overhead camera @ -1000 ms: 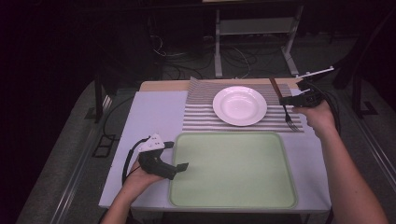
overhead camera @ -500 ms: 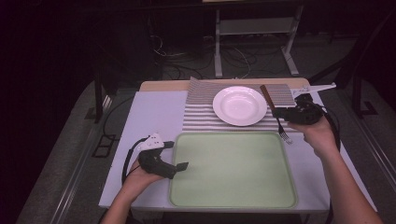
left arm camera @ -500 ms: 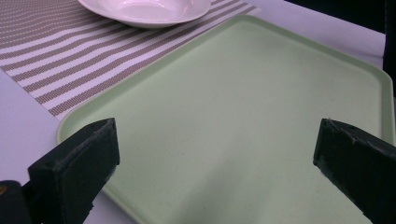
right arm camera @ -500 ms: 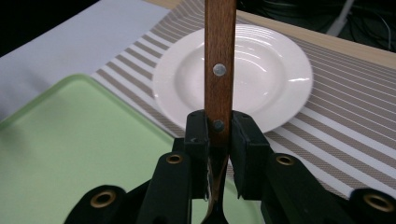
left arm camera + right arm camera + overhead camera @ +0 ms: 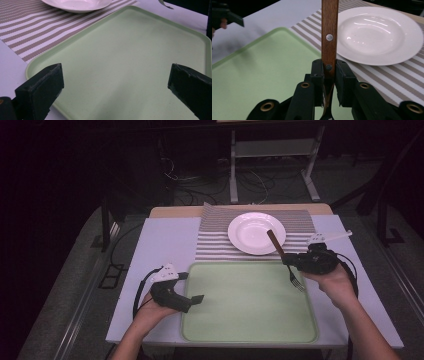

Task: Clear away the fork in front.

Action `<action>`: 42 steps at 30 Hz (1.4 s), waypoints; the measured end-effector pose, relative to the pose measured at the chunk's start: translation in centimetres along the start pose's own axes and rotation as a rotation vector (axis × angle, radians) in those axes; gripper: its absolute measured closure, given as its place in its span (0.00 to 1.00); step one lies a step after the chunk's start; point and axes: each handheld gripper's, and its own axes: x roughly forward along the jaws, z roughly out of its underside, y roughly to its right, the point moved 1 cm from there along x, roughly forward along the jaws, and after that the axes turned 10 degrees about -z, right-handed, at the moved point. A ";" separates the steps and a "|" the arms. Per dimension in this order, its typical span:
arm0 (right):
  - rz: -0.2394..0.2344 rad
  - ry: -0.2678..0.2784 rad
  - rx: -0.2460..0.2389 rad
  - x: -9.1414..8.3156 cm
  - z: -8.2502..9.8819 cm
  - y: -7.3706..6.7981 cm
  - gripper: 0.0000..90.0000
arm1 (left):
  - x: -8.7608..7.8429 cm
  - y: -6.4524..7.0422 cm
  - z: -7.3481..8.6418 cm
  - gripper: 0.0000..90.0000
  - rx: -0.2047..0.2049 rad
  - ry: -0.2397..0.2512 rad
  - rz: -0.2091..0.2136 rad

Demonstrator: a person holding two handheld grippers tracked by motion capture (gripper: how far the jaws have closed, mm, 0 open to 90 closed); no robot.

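I am carrying the fork (image 5: 283,257) in from the worktop's right edge in the right gripper (image 5: 295,262), jaws pinching its wooden handle, tines now hanging over the green tray (image 5: 250,330). My left gripper (image 5: 192,299) is resting spread at the tray's left rim, so setting down looks next.

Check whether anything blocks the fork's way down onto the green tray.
Nothing visible does. The right gripper holds the fork by its wooden handle over the tray's far right corner, and the tray's surface beneath is bare.
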 end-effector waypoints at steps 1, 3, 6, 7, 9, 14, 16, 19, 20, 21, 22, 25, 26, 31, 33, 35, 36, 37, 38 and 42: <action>-0.009 0.002 -0.002 0.0 0.2 -0.2 0.85 | 0.0 0.0 0.0 0.00 0.001 0.003 0.000; -0.027 -0.001 -0.016 0.2 0.6 -0.7 0.85 | -0.1 0.1 -0.1 0.00 0.003 0.009 -0.005; -0.055 0.010 -0.029 0.3 1.0 -1.3 0.85 | -0.1 0.1 -0.2 0.00 -0.006 0.022 -0.005; -0.055 0.010 -0.029 0.3 1.0 -1.3 0.85 | -0.1 0.1 -0.2 0.00 -0.006 0.022 -0.005; -0.070 0.013 -0.034 0.5 1.3 -1.8 0.85 | -0.1 0.2 -0.3 0.00 -0.004 0.027 -0.007; -0.101 0.007 -0.053 1.3 1.9 -3.2 0.85 | 0.4 1.0 -0.7 0.00 0.010 0.029 0.004; -0.108 0.001 -0.058 1.7 2.0 -3.5 0.85 | 0.6 1.2 -1.0 0.00 0.013 0.032 0.010; -0.120 -0.001 -0.071 2.2 1.9 -3.9 0.85 | 0.9 1.5 -1.4 0.00 0.018 0.038 0.022; -0.124 -0.001 -0.071 2.3 1.9 -4.0 0.85 | 1.0 1.6 -1.6 0.00 0.019 0.041 0.026; -0.130 0.000 -0.072 2.4 1.9 -4.1 0.85 | 1.0 1.6 -1.6 0.00 0.019 0.041 0.026; -0.131 -0.003 -0.076 2.5 1.9 -4.1 0.85 | 1.4 1.8 -1.9 0.00 0.018 0.047 0.038; -0.137 -0.004 -0.077 2.8 1.8 -4.3 0.85 | 1.8 2.0 -2.3 0.00 0.019 0.049 0.054; -0.138 0.002 -0.080 2.9 1.8 -4.4 0.85 | 2.3 2.1 -2.7 0.00 0.020 0.051 0.061; -0.143 0.014 -0.084 3.0 1.7 -4.5 0.85 | 3.1 2.4 -3.7 0.00 0.021 0.060 0.087; -0.146 0.019 -0.084 3.0 1.7 -4.5 0.85 | 3.8 2.7 -4.7 0.00 0.031 0.066 0.103; -0.146 0.019 -0.084 3.1 1.7 -4.5 0.85 | 4.0 2.8 -5.0 0.00 0.035 0.070 0.108; -0.146 0.020 -0.081 3.1 1.7 -4.5 0.85 | 4.6 3.0 -5.8 0.00 0.042 0.074 0.120; -0.146 0.020 -0.081 3.1 1.7 -4.5 0.85 | 4.6 3.0 -5.8 0.00 0.042 0.074 0.120; -0.145 0.022 -0.082 3.2 1.7 -4.4 0.85 | 5.2 3.2 -6.5 0.00 0.055 0.077 0.134; -0.147 0.028 -0.089 3.4 1.6 -4.4 0.85 | 6.4 3.6 -7.8 0.00 0.070 0.083 0.158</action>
